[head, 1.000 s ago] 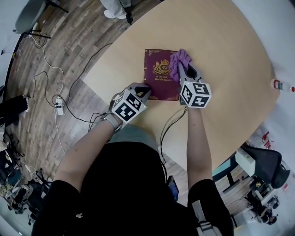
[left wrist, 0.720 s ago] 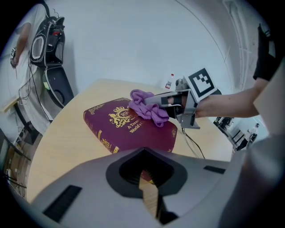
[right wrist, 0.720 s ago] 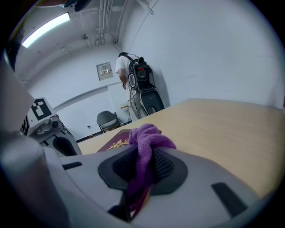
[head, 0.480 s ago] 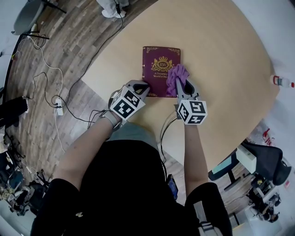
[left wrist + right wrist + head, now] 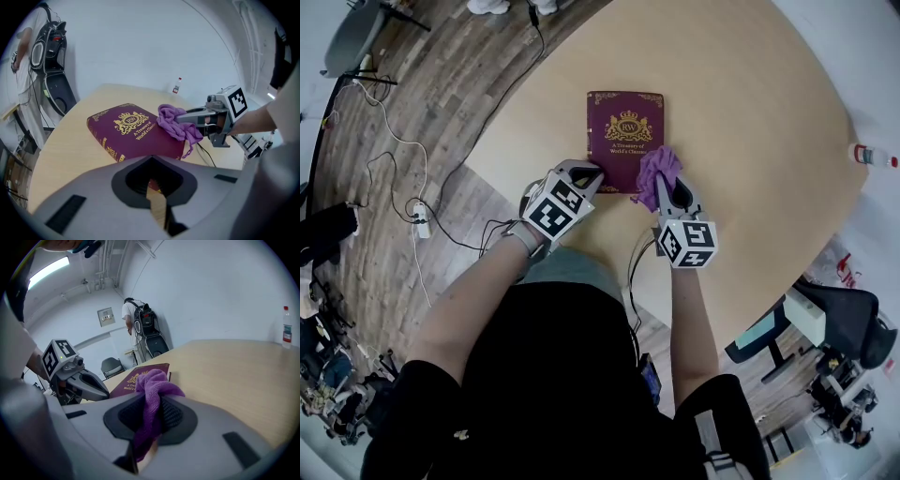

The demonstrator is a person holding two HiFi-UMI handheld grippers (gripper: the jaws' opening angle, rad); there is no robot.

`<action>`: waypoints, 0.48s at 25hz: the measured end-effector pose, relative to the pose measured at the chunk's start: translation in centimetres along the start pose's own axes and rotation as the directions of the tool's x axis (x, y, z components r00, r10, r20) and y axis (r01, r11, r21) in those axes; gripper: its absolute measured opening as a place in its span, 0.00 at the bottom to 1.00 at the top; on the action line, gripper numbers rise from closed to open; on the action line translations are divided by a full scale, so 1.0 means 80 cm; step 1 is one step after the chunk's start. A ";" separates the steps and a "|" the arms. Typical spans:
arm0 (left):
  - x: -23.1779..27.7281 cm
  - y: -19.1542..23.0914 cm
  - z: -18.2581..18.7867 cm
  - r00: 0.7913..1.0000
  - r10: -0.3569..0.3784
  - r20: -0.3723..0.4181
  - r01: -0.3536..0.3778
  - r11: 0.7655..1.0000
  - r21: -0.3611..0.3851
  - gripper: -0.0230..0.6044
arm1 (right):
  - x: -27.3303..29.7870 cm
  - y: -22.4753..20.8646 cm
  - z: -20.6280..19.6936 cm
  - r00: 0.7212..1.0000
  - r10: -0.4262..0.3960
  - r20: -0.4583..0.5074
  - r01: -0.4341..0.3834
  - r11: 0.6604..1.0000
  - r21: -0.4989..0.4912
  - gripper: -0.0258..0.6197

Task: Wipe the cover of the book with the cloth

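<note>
Clamping the cloth [image 5: 654, 172] in our right gripper [image 5: 668, 185], we hold the closed left gripper [image 5: 589, 175] at the book's [image 5: 625, 136] lower-left corner.

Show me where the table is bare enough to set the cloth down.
Widest bare stretch: the table between the book and the bottle at the right edge. Also free: the strips beyond the book's far edge and on its left. Crowded: the book's near edge, where the left claw and the right claw holding the cloth meet.

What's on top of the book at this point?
A purple cloth, clamped in the right tool, lies on the near right corner of the book. The cover beneath it is hidden.
</note>
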State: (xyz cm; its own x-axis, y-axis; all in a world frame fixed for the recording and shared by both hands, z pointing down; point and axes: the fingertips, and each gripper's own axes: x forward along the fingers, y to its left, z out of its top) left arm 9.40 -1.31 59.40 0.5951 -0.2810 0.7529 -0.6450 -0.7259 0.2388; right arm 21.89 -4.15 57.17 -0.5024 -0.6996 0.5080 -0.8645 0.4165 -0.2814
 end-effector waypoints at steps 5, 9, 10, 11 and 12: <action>-0.001 0.001 -0.001 1.000 -0.007 -0.006 0.007 1.000 0.006 0.07 | -0.012 0.007 -0.009 1.000 -0.019 0.003 0.019 1.000 -0.001 0.15; 0.000 0.001 0.000 1.000 -0.014 -0.007 0.014 1.000 0.012 0.07 | -0.018 0.012 -0.015 1.000 -0.028 -0.004 0.028 1.000 -0.008 0.15; 0.000 0.001 0.000 1.000 -0.015 -0.008 0.015 1.000 0.012 0.07 | -0.020 0.014 -0.016 1.000 -0.028 -0.009 0.028 1.000 -0.008 0.15; 0.000 0.000 0.000 1.000 -0.016 -0.007 0.016 1.000 0.013 0.07 | -0.021 0.017 -0.018 1.000 -0.028 -0.013 0.028 1.000 -0.007 0.15; 0.000 0.000 0.000 1.000 -0.017 -0.007 0.017 1.000 0.013 0.07 | -0.023 0.019 -0.019 0.999 -0.027 -0.018 0.027 1.000 -0.008 0.15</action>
State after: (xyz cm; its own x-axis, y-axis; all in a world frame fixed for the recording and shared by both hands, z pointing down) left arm 9.38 -1.32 59.39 0.6029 -0.2642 0.7528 -0.6282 -0.7388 0.2439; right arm 21.50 -1.33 57.08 -0.4786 -0.6997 0.5304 -0.8775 0.4023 -0.2611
